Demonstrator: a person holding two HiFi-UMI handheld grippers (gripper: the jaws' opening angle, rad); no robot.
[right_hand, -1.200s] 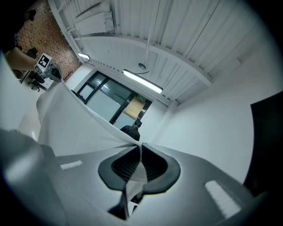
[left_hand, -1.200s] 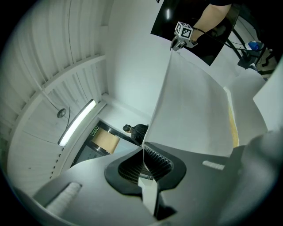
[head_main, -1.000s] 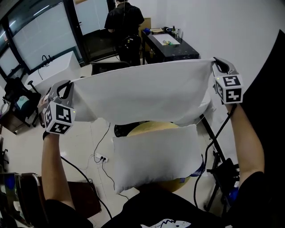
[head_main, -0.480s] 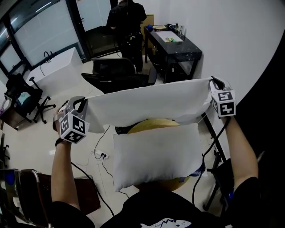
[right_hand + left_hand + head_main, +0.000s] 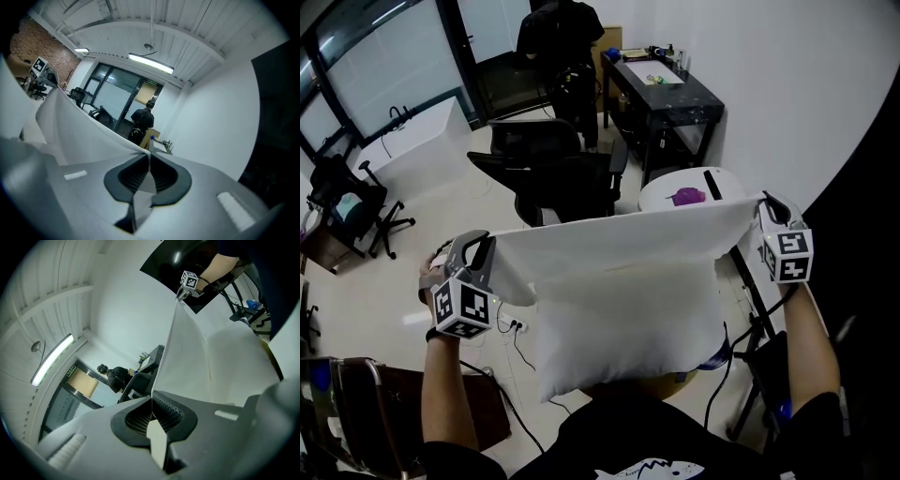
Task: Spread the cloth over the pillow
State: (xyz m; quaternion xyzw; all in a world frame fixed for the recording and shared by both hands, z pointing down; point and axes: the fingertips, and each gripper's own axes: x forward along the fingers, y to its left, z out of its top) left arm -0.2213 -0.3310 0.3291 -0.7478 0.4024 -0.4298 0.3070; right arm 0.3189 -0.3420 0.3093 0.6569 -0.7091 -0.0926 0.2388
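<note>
A white cloth point(image 5: 619, 246) hangs stretched between my two grippers, over the far part of a white pillow point(image 5: 628, 352) that lies in front of me. My left gripper point(image 5: 491, 247) is shut on the cloth's left corner. My right gripper point(image 5: 762, 200) is shut on its right corner. In the left gripper view the cloth point(image 5: 187, 352) runs from the shut jaws of the left gripper point(image 5: 153, 401) across to the right gripper point(image 5: 183, 290). In the right gripper view the cloth point(image 5: 79, 126) leaves the right gripper point(image 5: 149, 161) toward the left gripper point(image 5: 47, 75). The pillow's far edge is hidden under the cloth.
A black office chair point(image 5: 553, 169) and a round white stool point(image 5: 684, 192) with a purple thing on it stand beyond the cloth. Behind them are a black desk point(image 5: 670, 94) and a person in black point(image 5: 558, 23). Cables point(image 5: 514, 328) lie on the floor at left. A black stand point(image 5: 759, 319) is at right.
Both grippers have come down and toward me with the cloth held taut. Its lower edge now lies over the pillow's far part and hides the yellowish round top seen earlier.
</note>
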